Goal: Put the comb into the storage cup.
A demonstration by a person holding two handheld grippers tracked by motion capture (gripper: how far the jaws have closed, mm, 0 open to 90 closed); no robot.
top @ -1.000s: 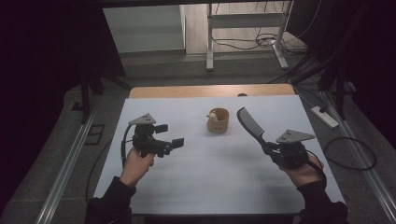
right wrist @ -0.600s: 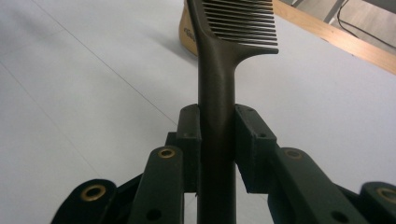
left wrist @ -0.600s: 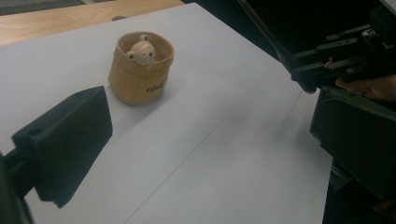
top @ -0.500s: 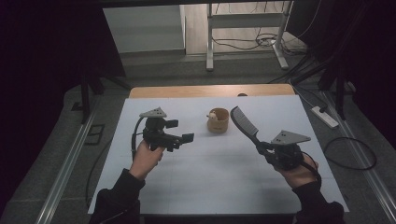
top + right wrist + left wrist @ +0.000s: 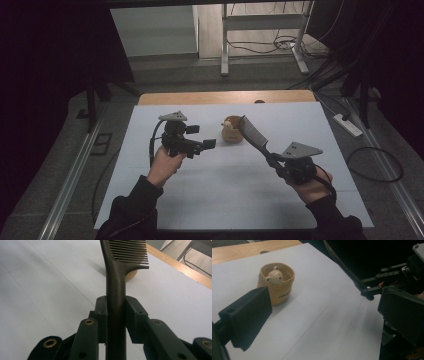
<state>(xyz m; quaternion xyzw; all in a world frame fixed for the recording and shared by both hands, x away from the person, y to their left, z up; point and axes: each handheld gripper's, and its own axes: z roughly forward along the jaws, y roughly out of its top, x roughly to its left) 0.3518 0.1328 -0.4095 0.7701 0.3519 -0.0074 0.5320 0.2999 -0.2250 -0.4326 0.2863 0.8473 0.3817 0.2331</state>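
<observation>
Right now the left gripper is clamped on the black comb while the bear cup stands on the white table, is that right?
Not quite: the right gripper clamps the comb, as the right gripper view shows. The left gripper is open. The cup does stand on the table.

A black comb (image 5: 252, 134) is clamped in the right gripper (image 5: 278, 162), its head raised beside a tan cup (image 5: 231, 131) on the white worktop (image 5: 215, 195); the left gripper (image 5: 206, 145) is held parted nearby.

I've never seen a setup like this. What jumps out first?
A black comb clamped by its handle in the right gripper, slanting up over the white table. Just beyond its teeth, near the table's far edge, stands a small tan cup with a little bear inside. The left gripper hangs open beside it.
</observation>
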